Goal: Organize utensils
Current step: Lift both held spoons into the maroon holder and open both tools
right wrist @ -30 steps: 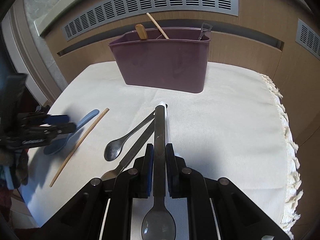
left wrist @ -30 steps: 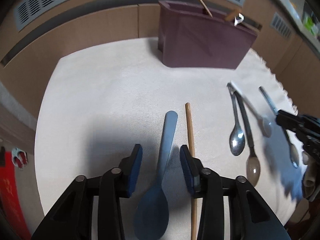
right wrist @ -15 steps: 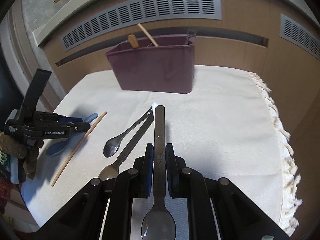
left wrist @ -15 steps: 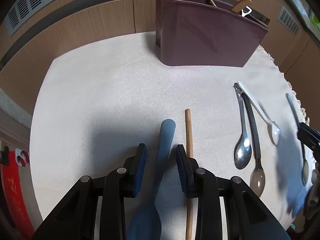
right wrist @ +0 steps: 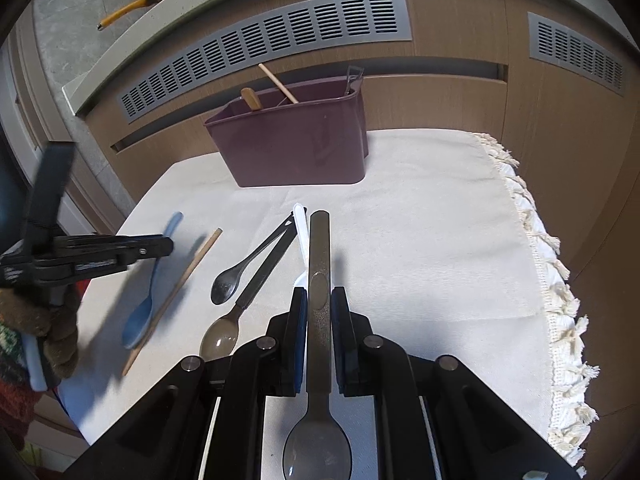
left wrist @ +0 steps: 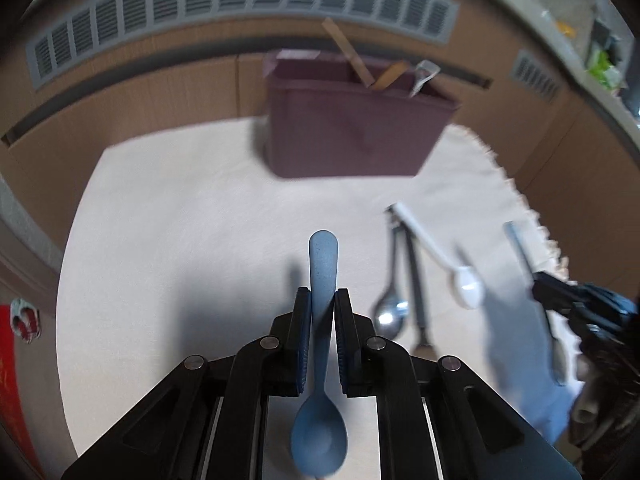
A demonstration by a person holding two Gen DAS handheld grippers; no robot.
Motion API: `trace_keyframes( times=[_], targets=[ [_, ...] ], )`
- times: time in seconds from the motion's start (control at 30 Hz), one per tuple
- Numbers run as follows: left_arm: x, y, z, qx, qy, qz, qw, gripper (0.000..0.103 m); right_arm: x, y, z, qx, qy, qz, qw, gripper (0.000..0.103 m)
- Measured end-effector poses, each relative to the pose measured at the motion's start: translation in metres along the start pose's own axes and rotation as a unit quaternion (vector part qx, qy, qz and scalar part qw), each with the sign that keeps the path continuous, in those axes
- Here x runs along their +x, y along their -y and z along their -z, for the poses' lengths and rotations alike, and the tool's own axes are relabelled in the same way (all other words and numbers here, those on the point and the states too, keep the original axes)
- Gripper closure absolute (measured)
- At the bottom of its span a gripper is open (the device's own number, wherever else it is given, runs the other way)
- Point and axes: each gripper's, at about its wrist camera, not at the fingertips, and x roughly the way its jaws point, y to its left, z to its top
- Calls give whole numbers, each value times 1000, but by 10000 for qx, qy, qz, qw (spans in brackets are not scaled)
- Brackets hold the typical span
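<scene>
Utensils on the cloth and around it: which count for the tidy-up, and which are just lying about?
For the job:
- blue spoon, in left tongs
- dark metal spoon, in right tongs
- steel spoon
- white spoon
- brown-bowled spoon
- chopstick
- maroon caddy

Lying about:
- yellow-handled tool on the ledge
- vent grille

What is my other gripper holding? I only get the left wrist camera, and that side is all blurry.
Observer: The right gripper is shut on a grey spoon, with its bowl toward the camera.
Operator: Is there a wooden stick anywhere? I can't see one.
Observer: Yes. A wooden chopstick lies on the cloth, just beside the blue spoon.
Operator: What's at the end of the dark handle by the shiny spoon?
Observer: A brownish bowl. It's a dark-handled spoon.
</scene>
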Motion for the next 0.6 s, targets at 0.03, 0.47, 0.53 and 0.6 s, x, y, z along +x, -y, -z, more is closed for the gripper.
trace_keyframes(
  times=[0.03,0.47,0.53,0.6],
  targets=[
    [-8,4,0,20,111,62,9999,91,-1,1,0,19,-2,8,10000,92],
    [-90,27,-36,1,1380,650,9883,91,-26,2,-28,-44,407,64,9991,92],
    [-116,33,-57,90,1762,690,9819,91,-45,2,-48,-100,768,44,9970,92],
    [-147,40,-84,185,2181,778,9727,91,-74,2,-77,-163,1269,-83,9917,92]
  ],
)
